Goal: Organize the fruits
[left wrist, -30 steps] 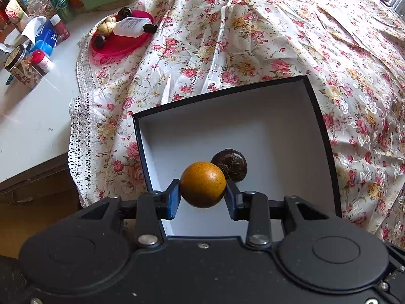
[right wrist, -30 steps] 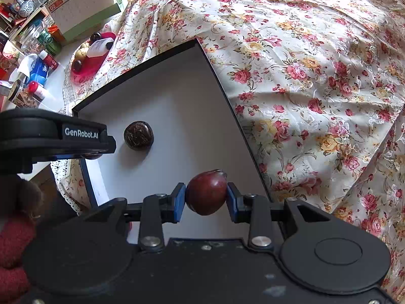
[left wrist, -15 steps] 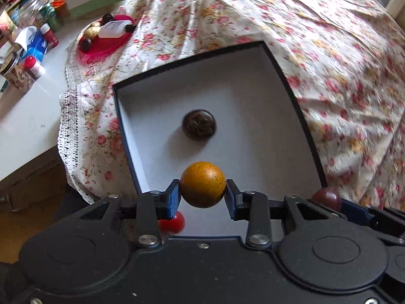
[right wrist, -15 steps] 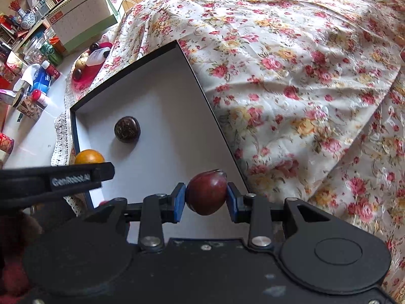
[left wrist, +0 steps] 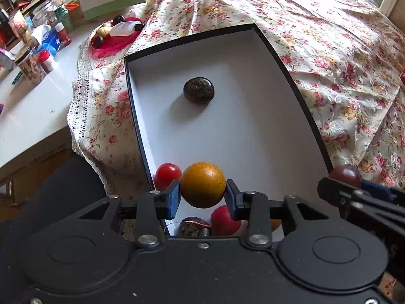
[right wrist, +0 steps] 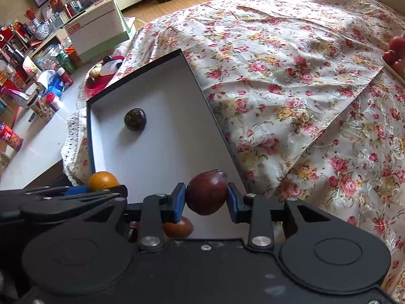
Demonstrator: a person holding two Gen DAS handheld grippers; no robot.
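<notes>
A black-rimmed box with a white floor (left wrist: 253, 126) (right wrist: 162, 152) lies on the flowered cloth. A dark brown round fruit (left wrist: 199, 90) (right wrist: 135, 119) sits in its far half. My left gripper (left wrist: 203, 195) is shut on an orange fruit (left wrist: 203, 188) (right wrist: 102, 180) above the box's near end. Under it lie red fruits (left wrist: 167, 176) (left wrist: 224, 221) and a dark one (left wrist: 193, 228). My right gripper (right wrist: 206, 198) is shut on a dark red fruit (right wrist: 207, 191) (left wrist: 344, 174) over the box's near right corner; an orange-brown fruit (right wrist: 177, 226) lies below it.
A red plate (left wrist: 114, 41) with small fruits and a bottle sits at the cloth's far left edge. Jars and bottles (left wrist: 48, 43) crowd the white table on the left. Red fruits (right wrist: 395, 53) lie at the far right. A green-white carton (right wrist: 98, 30) stands behind.
Both grippers have pulled back and risen from the box while keeping their fruits. More of the box's near end and the fruits lying there now show.
</notes>
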